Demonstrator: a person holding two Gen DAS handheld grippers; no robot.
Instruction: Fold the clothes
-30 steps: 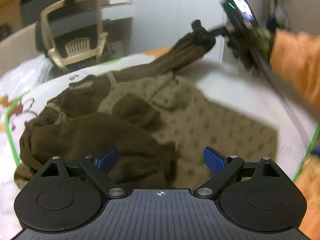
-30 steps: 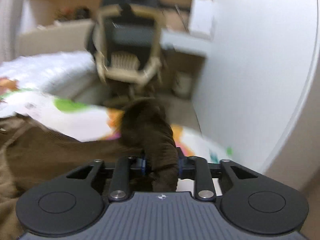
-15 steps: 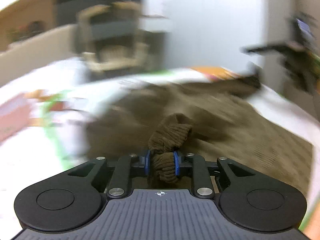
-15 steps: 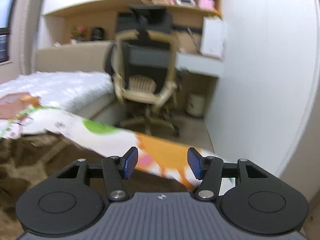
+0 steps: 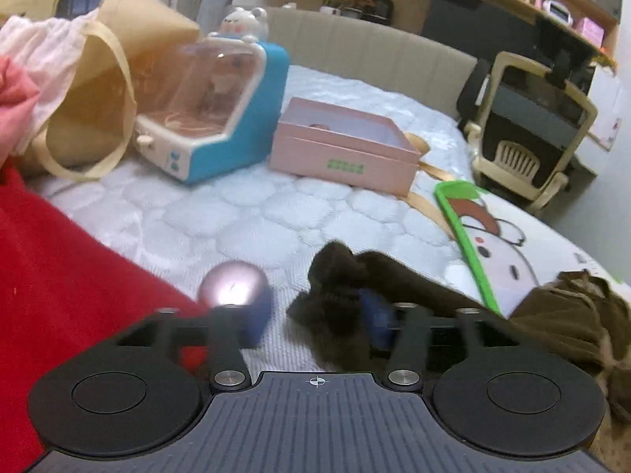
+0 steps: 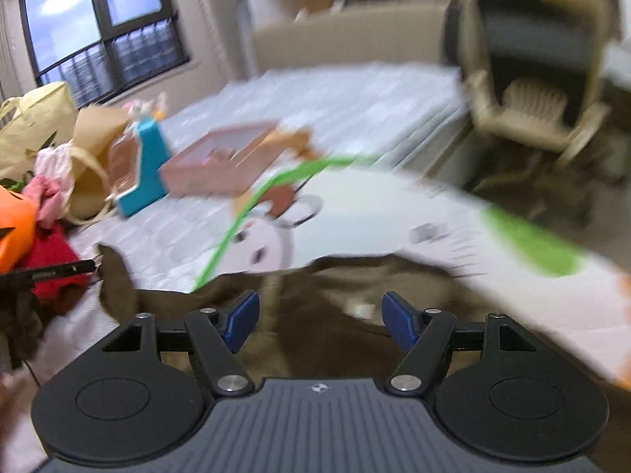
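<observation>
Right view is motion-blurred; the garment (image 6: 323, 315) is indistinct there. Left gripper (image 5: 319, 321) fingers spread wide, a sleeve (image 5: 339, 299) draped against one. Right gripper (image 6: 319, 319) fingers wide apart, empty, above the garment.

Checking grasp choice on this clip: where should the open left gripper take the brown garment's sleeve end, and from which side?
Probably at the bunched cuff, coming from the near side along the sleeve's length. The sleeve of the brown garment runs out onto the white bed cover and ends in that thick lump, lying against the open left gripper's right finger.

Fuzzy brown cloth garment (image 5: 343, 299); quilted white mattress (image 5: 244, 213)
</observation>
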